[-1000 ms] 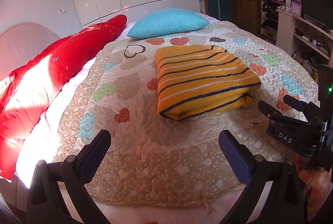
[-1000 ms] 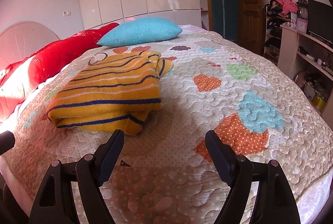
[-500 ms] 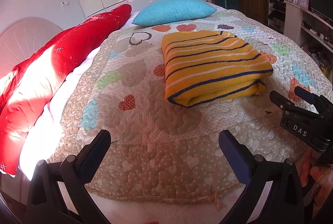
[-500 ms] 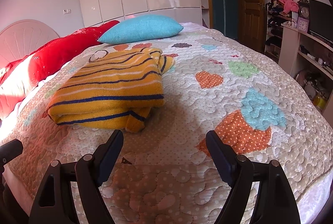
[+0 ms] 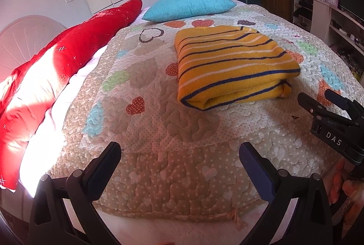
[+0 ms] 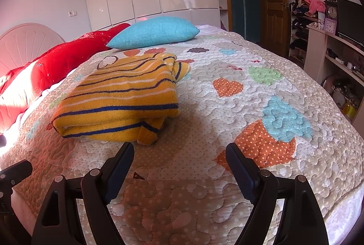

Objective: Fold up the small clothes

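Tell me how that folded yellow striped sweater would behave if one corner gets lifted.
The sweater looks like soft knit in stacked layers, so it would probably droop and unfold rather than lift as one piece. A loose flap already sags at its near edge, so layers may slip apart. On the textured quilt it would likely bunch rather than slide if pushed.

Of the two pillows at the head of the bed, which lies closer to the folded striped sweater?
The blue pillow, just beyond the yellow striped sweater. The long red pillow lies off along the bed's left side.

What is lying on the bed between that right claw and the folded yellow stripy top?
Nothing but bare quilt separates the right gripper from the top, in its own view.
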`<action>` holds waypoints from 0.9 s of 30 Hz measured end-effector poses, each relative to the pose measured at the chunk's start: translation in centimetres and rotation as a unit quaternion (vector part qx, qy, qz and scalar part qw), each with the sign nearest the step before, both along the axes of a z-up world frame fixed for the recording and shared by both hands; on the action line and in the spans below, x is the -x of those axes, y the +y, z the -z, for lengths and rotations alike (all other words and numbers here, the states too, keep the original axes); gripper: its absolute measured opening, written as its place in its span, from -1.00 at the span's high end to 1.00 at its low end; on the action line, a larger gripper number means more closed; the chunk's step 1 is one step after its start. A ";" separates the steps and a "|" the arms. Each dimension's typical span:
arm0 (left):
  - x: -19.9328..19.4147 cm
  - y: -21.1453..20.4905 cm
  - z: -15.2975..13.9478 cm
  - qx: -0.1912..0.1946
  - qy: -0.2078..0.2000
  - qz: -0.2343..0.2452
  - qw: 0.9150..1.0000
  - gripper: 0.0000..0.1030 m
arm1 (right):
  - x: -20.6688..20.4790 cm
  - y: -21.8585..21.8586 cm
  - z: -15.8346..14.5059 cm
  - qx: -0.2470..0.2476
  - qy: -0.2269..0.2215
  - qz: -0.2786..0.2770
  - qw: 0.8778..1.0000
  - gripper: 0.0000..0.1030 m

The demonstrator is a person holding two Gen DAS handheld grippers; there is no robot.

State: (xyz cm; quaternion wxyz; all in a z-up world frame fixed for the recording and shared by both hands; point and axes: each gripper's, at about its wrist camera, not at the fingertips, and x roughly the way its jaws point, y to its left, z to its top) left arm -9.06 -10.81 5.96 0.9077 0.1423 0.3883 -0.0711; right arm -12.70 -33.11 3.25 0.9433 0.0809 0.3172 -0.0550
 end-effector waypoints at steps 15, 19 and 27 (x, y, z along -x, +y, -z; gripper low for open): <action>-0.5 0.4 1.0 0.015 0.025 -0.001 1.000 -1.00 | 0.4 1.4 -0.4 0.018 -0.009 -0.024 1.000 -0.70; -0.5 0.5 1.2 0.021 0.031 -0.001 0.999 -1.00 | 0.5 1.6 -0.5 0.023 -0.012 -0.028 0.999 -0.71; -0.6 0.7 1.7 0.028 0.043 -0.003 0.999 -1.00 | 0.6 1.8 -0.6 0.027 -0.016 -0.030 0.999 -0.72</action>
